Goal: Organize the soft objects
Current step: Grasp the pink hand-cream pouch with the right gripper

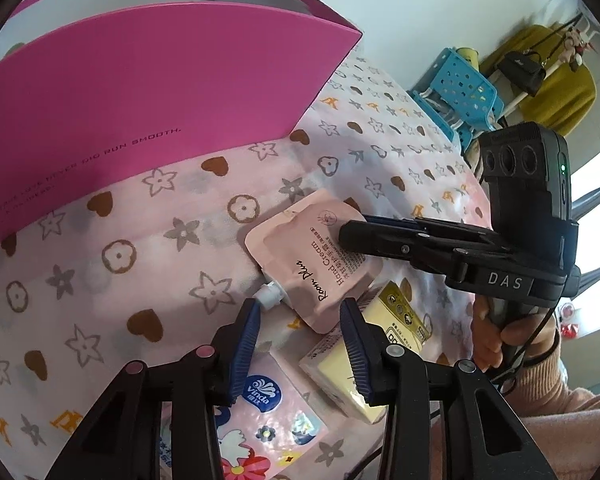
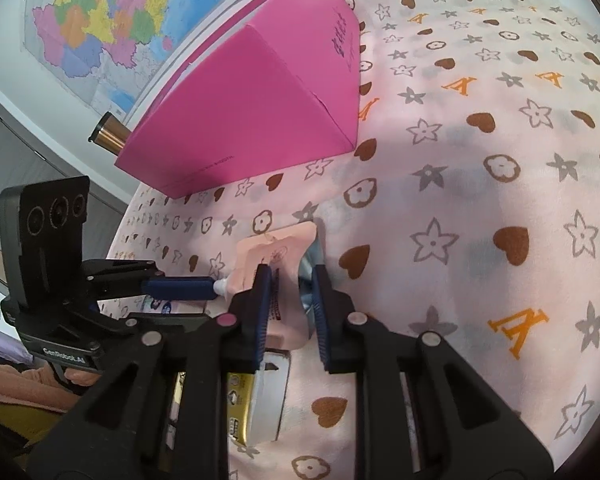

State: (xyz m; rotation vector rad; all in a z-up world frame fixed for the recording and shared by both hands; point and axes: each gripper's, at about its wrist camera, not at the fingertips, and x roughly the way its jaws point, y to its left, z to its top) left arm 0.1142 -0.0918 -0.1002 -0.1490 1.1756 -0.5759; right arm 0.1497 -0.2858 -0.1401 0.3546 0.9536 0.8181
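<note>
Right tongs (image 2: 288,316) are clamping the pink hand cream pouch (image 1: 316,264), which is lying on the patterned pink cloth (image 2: 480,200). Left tongs (image 1: 300,344) are standing apart, bracketing the pouch's lower end, with its white spout (image 1: 269,295) just by the left pad. Beyond both tongs, the open pink box (image 1: 140,92) is standing; its inside is not showing. Nearer the left tongs, a yellow tissue pack (image 1: 364,360) and a Vinda tissue pack (image 1: 276,412) are lying beside the pouch.
</note>
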